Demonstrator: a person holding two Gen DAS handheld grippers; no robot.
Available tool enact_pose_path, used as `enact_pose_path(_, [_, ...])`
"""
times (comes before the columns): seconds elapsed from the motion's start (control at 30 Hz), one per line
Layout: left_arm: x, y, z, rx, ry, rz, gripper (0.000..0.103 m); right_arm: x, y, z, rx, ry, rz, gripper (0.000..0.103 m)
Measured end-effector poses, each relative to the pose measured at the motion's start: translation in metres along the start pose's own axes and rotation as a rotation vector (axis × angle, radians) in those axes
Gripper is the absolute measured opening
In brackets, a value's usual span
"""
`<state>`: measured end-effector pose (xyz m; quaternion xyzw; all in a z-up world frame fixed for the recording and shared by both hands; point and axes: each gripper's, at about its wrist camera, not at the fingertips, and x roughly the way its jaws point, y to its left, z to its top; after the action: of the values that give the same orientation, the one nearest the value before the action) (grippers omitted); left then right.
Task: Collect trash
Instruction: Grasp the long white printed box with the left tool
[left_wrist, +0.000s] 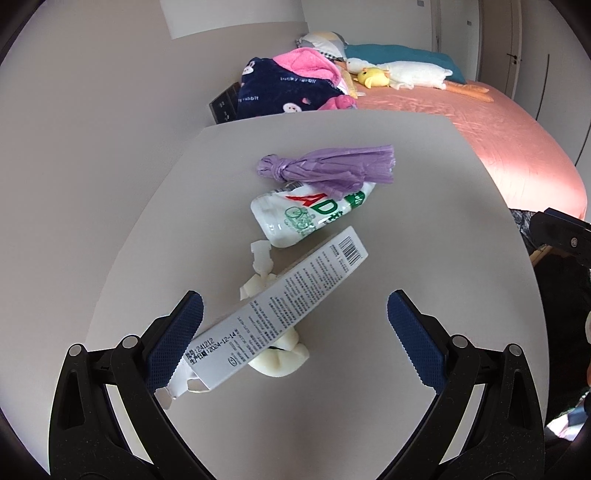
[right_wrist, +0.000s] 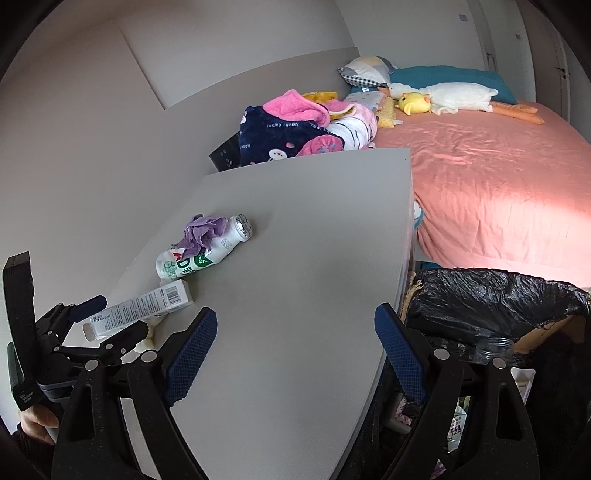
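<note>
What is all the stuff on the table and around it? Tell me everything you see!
table: one, grey, beside the bed
long box: one, white with black print, nearest on the table, over the tissue
crumpled tissue: one, cream, under the box
drink bottle: one, white with green and red, lying behind the box
knotted bag: one, purple, partly on the bottle
bin bag: one, black, right of the table
bed: one, pink sheet
clothes pile: navy and pink, behind the table
plush toys: white goose, yellow duck, on the bed
left gripper: open over the box
right gripper: open, empty
</note>
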<state>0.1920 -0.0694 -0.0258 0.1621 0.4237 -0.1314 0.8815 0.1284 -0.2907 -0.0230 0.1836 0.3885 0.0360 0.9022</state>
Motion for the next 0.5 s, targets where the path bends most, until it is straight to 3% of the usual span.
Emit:
enact_pose_path(0.27, [0.008, 0.014, -0.009, -0.03, -0.001, 0.017, 0.096, 0.018, 0.008, -0.005, -0.009, 0.031, 0.003, 0.087])
enact_pose_path(0.5, [0.014, 0.03, -0.014, -0.101, 0.007, 0.025, 0.079, 0.024, 0.014, -0.008, -0.023, 0.043, 0.005, 0.087])
